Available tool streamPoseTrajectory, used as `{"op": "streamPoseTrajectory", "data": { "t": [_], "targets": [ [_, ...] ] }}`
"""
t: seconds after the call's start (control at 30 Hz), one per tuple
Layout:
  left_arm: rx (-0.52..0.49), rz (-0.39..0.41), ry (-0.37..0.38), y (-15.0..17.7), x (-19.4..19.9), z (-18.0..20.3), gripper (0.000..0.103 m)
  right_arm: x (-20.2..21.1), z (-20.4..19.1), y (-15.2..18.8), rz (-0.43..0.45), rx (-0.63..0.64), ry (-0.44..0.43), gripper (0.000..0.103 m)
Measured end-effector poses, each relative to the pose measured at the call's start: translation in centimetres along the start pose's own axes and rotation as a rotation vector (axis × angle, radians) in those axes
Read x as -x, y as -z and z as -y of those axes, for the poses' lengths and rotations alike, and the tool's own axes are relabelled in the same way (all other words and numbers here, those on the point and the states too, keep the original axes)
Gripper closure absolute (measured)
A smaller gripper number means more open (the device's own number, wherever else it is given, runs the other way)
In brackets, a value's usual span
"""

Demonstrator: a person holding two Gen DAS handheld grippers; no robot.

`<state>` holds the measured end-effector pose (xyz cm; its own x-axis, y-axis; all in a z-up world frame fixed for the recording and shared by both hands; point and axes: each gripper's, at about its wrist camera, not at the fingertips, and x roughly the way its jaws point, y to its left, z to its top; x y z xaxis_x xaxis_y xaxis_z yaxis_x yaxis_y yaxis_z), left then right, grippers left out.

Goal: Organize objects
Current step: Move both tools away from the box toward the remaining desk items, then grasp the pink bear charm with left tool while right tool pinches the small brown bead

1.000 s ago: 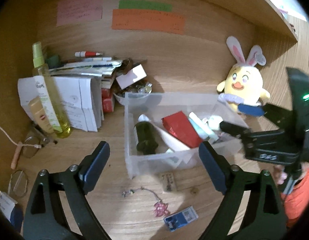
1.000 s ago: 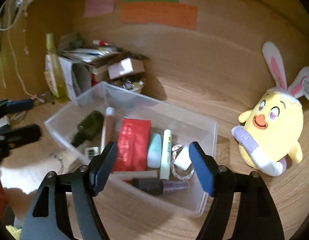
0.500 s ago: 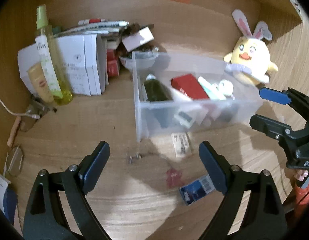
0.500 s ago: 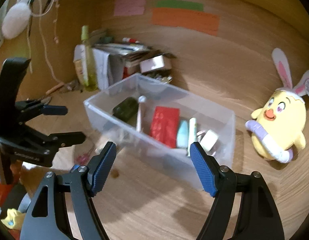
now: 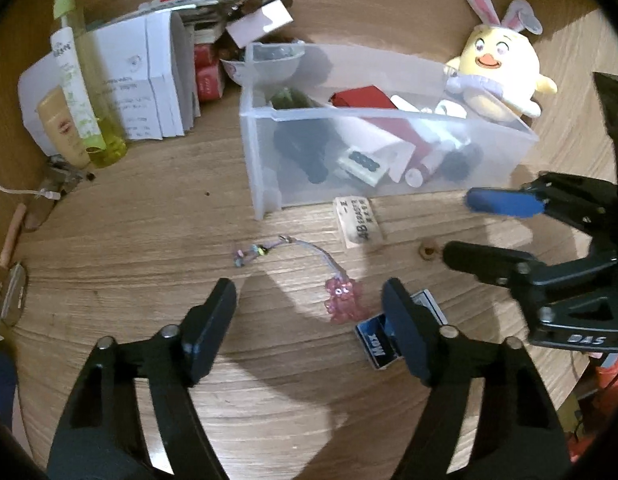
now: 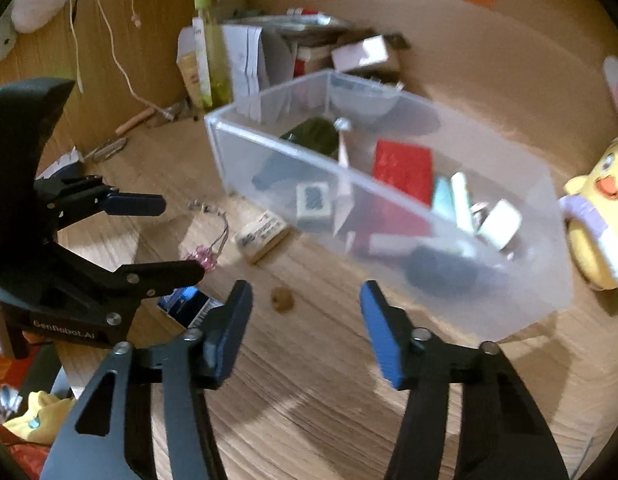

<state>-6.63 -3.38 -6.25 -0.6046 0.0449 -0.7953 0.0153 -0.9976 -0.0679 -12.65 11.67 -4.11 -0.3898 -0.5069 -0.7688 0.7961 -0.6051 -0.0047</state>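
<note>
A clear plastic bin (image 5: 269, 152) (image 6: 509, 300) on the wooden desk holds a red packet (image 6: 403, 170), a dark bottle (image 6: 313, 136) and several small items. In front of it lie a pink charm on a cord (image 5: 343, 300) (image 6: 203, 258), a small labelled block (image 5: 359, 226) (image 6: 263, 234) and a blue box (image 5: 379, 342) (image 6: 185, 304). My left gripper (image 5: 309, 304) hovers low over the charm, its jaws closing with nothing pressed between them. My right gripper (image 6: 305, 304) hangs over bare desk before the bin, jaws closing, nothing between them.
A yellow bunny-eared plush (image 5: 497, 68) (image 6: 597, 216) sits right of the bin. Papers and boxes (image 5: 149, 80), a yellow-green spray bottle (image 5: 81, 80) and a tube (image 5: 63, 128) crowd the back left corner. A small brown knot (image 6: 283, 300) marks the desk.
Both grippers have sunk toward the desk and tipped downward, and their jaws have narrowed. The charm and blue box now lie close under the left gripper.
</note>
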Motion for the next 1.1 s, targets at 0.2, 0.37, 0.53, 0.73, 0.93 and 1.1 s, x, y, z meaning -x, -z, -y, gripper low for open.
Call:
{"op": "streamPoseTrajectory", "data": {
  "t": [0.2,0.37,0.53,0.73,0.93,1.1],
  "targets": [
    [-0.008,0.002,-0.006,0.1,-0.3,0.0,0.050,-2.2,-0.2,0.2,-0.060,-0.019,-0.046,0.072],
    [-0.027,0.016,-0.021,0.1,-0.3,0.3,0.069,-2.3,-0.8,0.2,-0.050,0.005,-0.037,0.084],
    [-0.041,0.022,-0.006,0.2,-0.3,0.6,0.083,-2.4,-1.4,0.1,-0.043,0.028,-0.026,0.091],
    [-0.023,0.052,-0.007,0.3,0.6,0.4,0.088,-1.5,-1.2,0.0,-0.016,0.010,-0.036,0.091],
    [-0.009,0.098,-0.013,0.1,2.1,0.3,0.088,0.2,-0.5,-0.4,0.033,-0.026,-0.037,0.091],
    [-0.004,0.161,-0.008,-0.5,4.2,0.4,0.088,1.9,-0.1,-0.7,0.076,-0.036,-0.026,0.091]
  ]
}}
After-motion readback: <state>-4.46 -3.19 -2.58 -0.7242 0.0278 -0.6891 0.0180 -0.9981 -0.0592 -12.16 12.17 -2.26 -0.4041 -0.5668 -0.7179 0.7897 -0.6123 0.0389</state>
